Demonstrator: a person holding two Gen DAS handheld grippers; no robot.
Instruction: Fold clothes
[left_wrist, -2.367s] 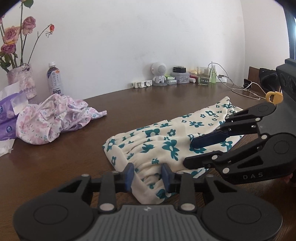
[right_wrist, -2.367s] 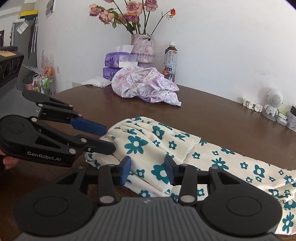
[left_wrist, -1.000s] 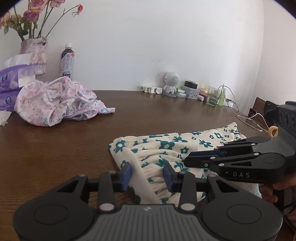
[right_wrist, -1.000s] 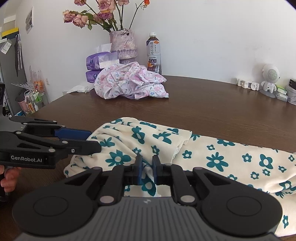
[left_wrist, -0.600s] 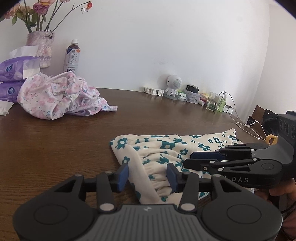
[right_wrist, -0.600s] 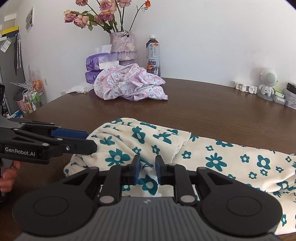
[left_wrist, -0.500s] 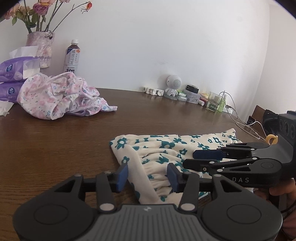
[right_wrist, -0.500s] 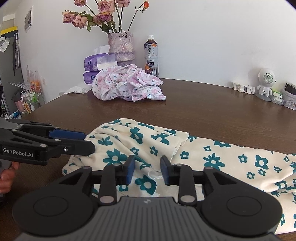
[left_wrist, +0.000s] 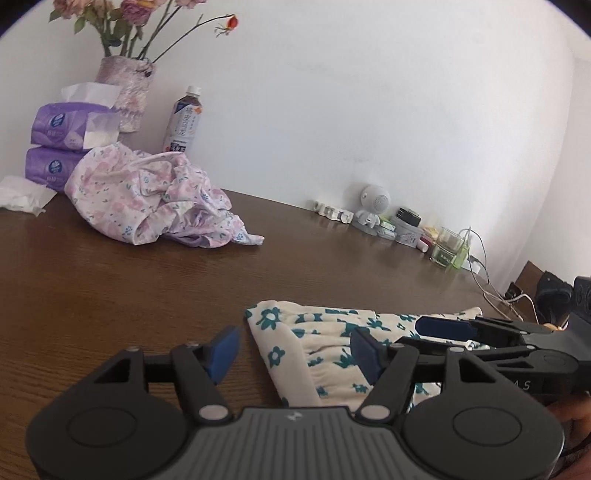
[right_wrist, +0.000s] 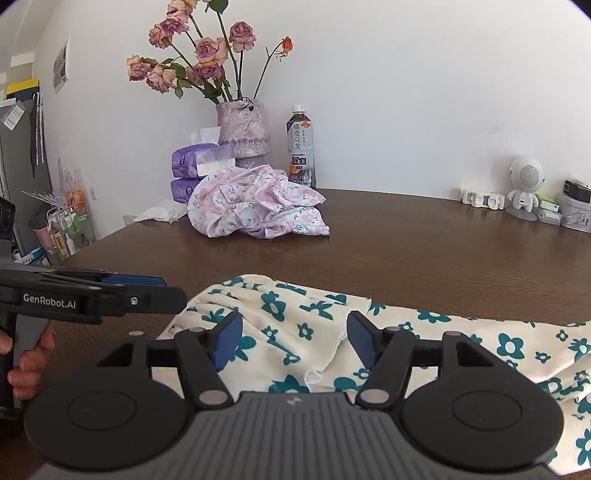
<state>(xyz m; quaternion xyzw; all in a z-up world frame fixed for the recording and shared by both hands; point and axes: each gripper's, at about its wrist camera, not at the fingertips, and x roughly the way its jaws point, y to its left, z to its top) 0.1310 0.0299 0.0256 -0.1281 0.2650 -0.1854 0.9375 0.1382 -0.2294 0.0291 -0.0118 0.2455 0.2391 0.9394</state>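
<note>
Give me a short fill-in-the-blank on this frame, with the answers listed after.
1. Both the left gripper and the right gripper are ____.
2. The cream garment has a ____ flower print.
3. The crumpled pink garment lies in front of the ____ holding roses.

Answers: open; teal; vase

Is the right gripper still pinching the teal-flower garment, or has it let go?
Apart. The right wrist view shows the right gripper wide open, with the teal-flower garment lying flat between the spread blue pads, pinched by neither.
</note>
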